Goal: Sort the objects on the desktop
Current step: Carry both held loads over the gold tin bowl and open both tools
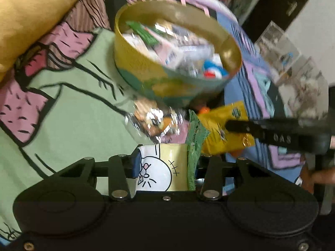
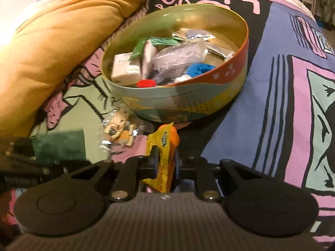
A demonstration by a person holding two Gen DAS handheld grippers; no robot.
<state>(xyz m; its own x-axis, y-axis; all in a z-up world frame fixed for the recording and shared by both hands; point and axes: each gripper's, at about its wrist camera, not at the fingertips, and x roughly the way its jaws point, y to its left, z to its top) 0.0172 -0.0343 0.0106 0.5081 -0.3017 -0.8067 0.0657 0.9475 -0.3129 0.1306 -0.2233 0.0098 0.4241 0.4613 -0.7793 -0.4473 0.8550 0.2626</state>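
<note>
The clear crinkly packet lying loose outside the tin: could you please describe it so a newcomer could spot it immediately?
Find the big round tin on the patterned bedspread. Just in front of its near wall lies the clear packet, holding tan and orange bits. Unlike the yellow packet gripped in the right tool, it is see-through and glints.

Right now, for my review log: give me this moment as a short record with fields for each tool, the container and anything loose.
left tool: shut on a pale-yellow cartoon-print item with a green packet beside it
right tool: shut on a yellow snack packet
container: round tin, open, holding mixed small items
loose: clear-wrapped packet in front of the tin
surface: patterned bedspread, yellow cushion at left
</note>
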